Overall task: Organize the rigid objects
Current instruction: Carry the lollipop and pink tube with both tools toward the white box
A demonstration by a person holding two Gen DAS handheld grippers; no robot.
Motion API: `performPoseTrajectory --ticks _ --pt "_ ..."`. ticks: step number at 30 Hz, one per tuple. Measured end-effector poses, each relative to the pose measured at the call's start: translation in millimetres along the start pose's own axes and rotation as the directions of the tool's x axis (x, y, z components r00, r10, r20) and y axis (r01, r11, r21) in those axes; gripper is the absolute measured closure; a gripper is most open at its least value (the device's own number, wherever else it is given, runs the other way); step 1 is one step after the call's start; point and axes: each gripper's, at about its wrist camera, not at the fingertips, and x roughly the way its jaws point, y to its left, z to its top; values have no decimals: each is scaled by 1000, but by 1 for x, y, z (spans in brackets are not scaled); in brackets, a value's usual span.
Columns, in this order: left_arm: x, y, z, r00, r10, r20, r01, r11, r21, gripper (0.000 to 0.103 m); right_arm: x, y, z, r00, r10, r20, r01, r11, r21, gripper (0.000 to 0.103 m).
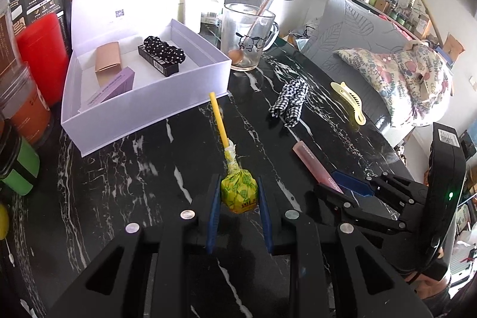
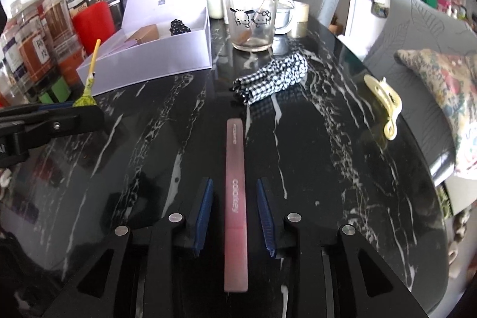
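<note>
A lollipop (image 1: 238, 192) in a yellow-green wrapper, its yellow stick pointing away, sits between the blue pads of my left gripper (image 1: 237, 181), which is shut on its head just over the black marble table (image 1: 149, 184). The right wrist view shows it at the left, lollipop (image 2: 85, 101) upright in the left gripper (image 2: 74, 111). A long pink cosmetic tube (image 2: 235, 169) lies flat on the table between the pads of my right gripper (image 2: 234, 182). A gap shows on each side of it, so that gripper is open. The left view has the tube (image 1: 313, 163) and right gripper (image 1: 340, 187) at the right.
An open white box (image 1: 143, 109) holding small cartons and a black dotted item stands at the back left. A glass mug (image 1: 247, 35), a checked cloth (image 1: 289, 100) and a yellow hair clip (image 1: 348, 100) lie beyond. Jars and a red canister (image 1: 41, 55) line the left edge.
</note>
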Motion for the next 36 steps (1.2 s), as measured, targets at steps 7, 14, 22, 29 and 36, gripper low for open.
performPoseTrajectory --ticks 7,14,22,29,36 --pt "-4 9 3 1000 -1 -2 1 1000 -15 79 1 1 5 999 26 -25 -26 1000 2 90" --pt "-9 19 5 1000 0 8 1 999 -42 79 -11 13 12 998 58 -12 -58 998 -23 90" --pt "-16 32 8 999 13 33 -9 996 -93 79 -22 30 23 994 104 14 -103 991 -88 90" --pt "-26 46 10 996 75 54 -68 990 -120 79 -24 45 37 988 148 34 -142 981 -133 90" --pt "-35 63 12 992 114 61 -104 982 -160 79 -24 62 49 979 201 38 -191 965 -181 90"
